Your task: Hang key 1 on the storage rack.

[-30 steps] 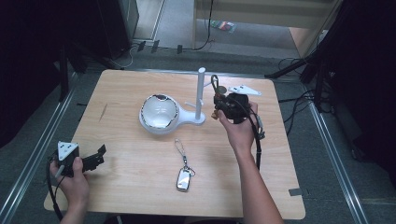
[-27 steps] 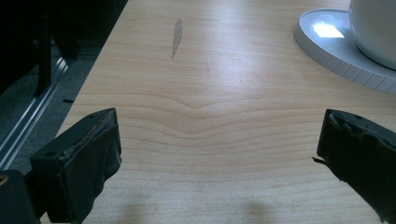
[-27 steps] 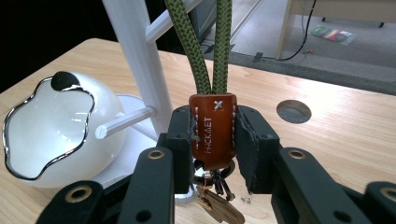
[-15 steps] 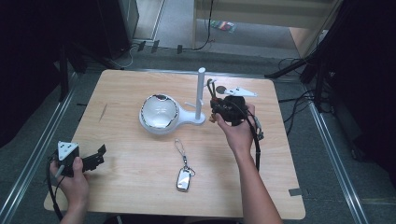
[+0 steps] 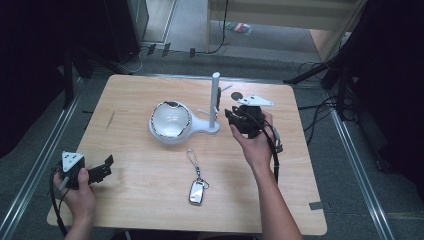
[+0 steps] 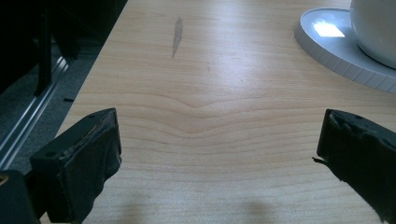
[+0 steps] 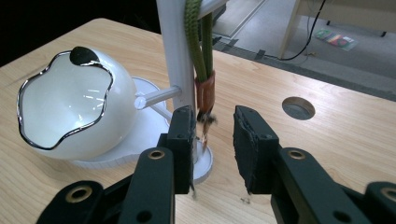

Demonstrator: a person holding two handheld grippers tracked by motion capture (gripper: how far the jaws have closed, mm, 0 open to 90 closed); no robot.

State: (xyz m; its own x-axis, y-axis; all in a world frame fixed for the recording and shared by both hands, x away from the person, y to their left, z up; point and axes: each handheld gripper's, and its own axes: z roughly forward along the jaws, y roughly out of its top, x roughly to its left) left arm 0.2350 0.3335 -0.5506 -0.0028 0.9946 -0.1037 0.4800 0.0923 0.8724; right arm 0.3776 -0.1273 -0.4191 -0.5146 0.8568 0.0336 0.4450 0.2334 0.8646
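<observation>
A white stand has a bowl (image 5: 170,120) (image 7: 65,112) and an upright post (image 5: 215,95) (image 7: 175,46). A green cord loop (image 7: 198,37) with a brown sleeve (image 7: 205,93) hangs along the post. My right gripper (image 5: 231,116) (image 7: 212,121) is level beside the post, open. Its jaws have just been closing a little, and the cord's frayed lower end dangles between them, clear of both pads. A key fob on a ring (image 5: 197,191) lies flat at the front middle. My left gripper (image 5: 106,165) (image 6: 219,135) rests low at the front left corner, wide open and holding nothing.
The stand's flat base (image 6: 336,51) sits ahead and right of the left gripper. A round hole (image 5: 236,95) (image 7: 298,107) is cut in the table behind the right gripper. A short side peg (image 7: 159,96) sticks out of the post. The floor holds cables and rails around the table.
The cord loop, which stood up above the right gripper a second ago, now hangs beside the post. The right gripper has shifted slightly left. The left hand has not moved.
</observation>
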